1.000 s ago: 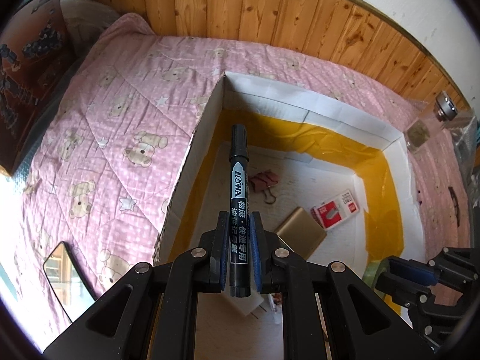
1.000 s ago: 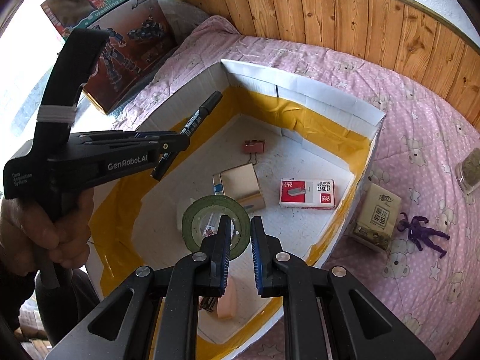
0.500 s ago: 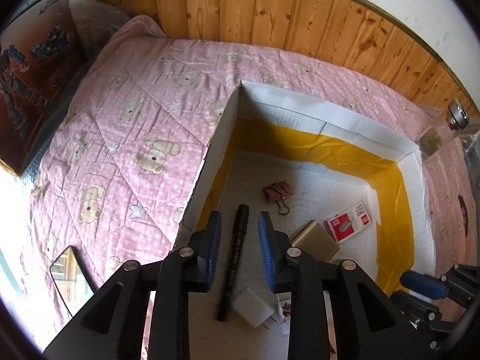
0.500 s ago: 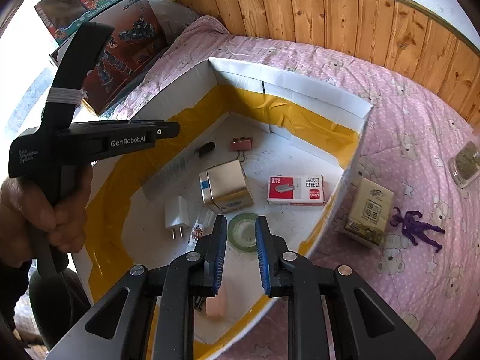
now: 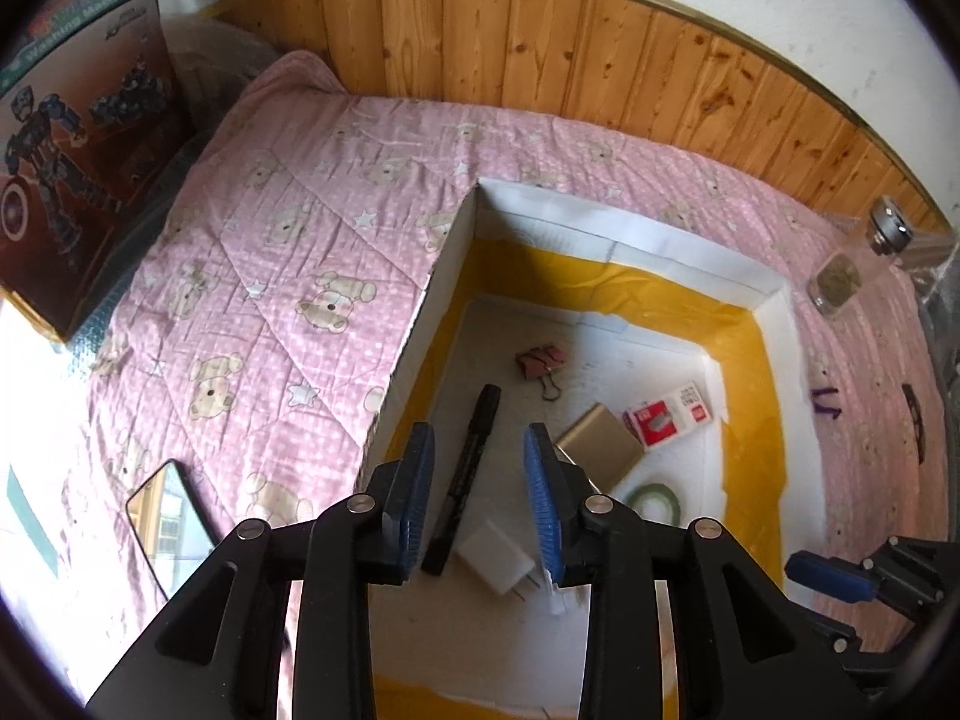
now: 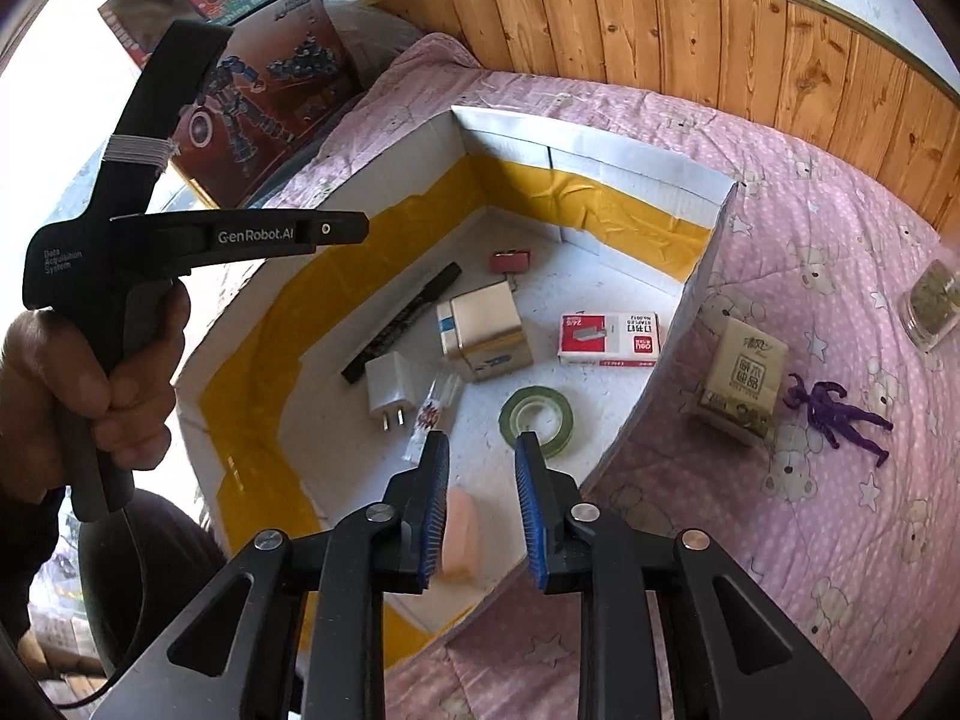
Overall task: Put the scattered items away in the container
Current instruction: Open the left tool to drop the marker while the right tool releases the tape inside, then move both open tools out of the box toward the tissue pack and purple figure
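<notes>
A white box with yellow tape lining sits on a pink bear-print quilt. In it lie a black marker, a green tape roll, a white charger, a gold tin, a red staple box and a binder clip. My left gripper is open and empty above the marker. My right gripper is open and empty above the box's near edge.
On the quilt right of the box lie a tissue pack, a purple figure and a small glass jar. A mirror lies left of the box. A toy carton stands at far left. A wooden headboard runs behind.
My left gripper opened and dropped the marker into the box, then rose. My right gripper let go of the green tape roll, which now lies in the box, and opened wider.
</notes>
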